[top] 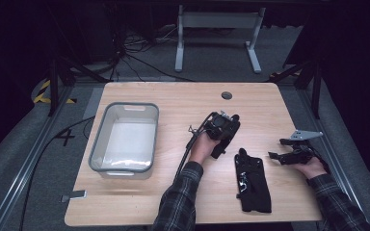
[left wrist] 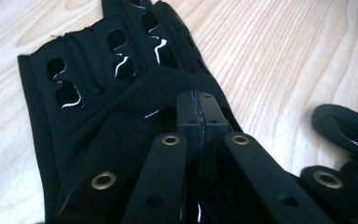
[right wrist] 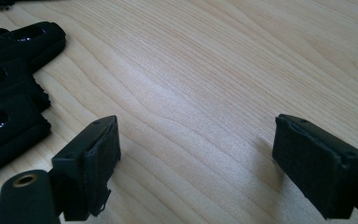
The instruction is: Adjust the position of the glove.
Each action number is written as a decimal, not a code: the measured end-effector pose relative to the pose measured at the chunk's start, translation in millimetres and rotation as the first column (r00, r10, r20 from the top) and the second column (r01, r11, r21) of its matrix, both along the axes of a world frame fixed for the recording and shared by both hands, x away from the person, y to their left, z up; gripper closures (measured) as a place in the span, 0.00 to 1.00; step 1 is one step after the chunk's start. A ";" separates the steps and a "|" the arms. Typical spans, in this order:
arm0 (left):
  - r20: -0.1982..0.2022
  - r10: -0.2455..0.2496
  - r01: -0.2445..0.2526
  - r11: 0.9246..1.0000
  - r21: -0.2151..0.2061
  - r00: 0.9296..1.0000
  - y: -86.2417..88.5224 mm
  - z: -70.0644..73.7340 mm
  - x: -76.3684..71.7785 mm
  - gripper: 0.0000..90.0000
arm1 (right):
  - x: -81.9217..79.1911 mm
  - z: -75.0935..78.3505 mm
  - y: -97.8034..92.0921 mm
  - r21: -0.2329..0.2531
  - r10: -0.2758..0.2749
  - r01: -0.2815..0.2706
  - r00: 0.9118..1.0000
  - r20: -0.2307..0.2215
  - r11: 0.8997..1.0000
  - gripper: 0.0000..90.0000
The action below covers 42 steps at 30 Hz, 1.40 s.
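Observation:
A black fingerless glove (left wrist: 98, 88) with cut-out holes is pinched in my left gripper (left wrist: 200, 116), whose jaws are closed on its fabric. From above, that gripper (top: 220, 140) is at the table's middle, with the glove (top: 218, 150) hanging from it down to the wood. A second black glove (top: 253, 182) lies flat near the front edge, and its edge (right wrist: 9, 93) appears at the left of the right gripper view. My right gripper (top: 278, 149) hovers to the right of it, jaws wide apart over bare wood (right wrist: 196, 163).
A grey plastic bin (top: 99, 144) stands on the left part of the wooden table (top: 173, 96). A round cable hole (top: 227, 95) sits near the far edge. A small grey tag (top: 74, 196) lies at the front left corner.

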<state>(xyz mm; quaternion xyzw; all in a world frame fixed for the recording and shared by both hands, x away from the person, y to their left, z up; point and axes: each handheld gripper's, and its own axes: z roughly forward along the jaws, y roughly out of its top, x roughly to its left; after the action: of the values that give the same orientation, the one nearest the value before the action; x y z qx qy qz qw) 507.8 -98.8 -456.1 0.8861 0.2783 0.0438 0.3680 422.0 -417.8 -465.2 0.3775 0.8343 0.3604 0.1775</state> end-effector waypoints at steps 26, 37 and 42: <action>-0.022 0.048 -0.047 0.998 0.053 0.999 44.1 2.5 -70.0 1.00 | -0.7 0.0 0.2 0.002 -0.005 0.005 1.000 -0.001 1.000 0.18; -0.026 0.050 -0.048 0.997 0.061 0.998 60.9 2.5 -98.7 1.00 | -0.7 0.0 0.2 0.001 -0.005 0.005 1.000 -0.001 1.000 0.18; -0.027 0.051 -0.049 0.997 0.055 0.998 62.9 3.0 -105.6 1.00 | -0.7 0.0 0.2 0.002 -0.005 0.005 1.000 -0.001 1.000 0.18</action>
<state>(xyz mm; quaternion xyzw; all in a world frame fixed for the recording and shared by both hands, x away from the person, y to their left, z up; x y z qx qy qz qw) 402.1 -35.9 -453.2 0.8891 0.3043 0.0477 0.3386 421.3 -417.7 -465.2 0.3799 0.8331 0.3606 0.1777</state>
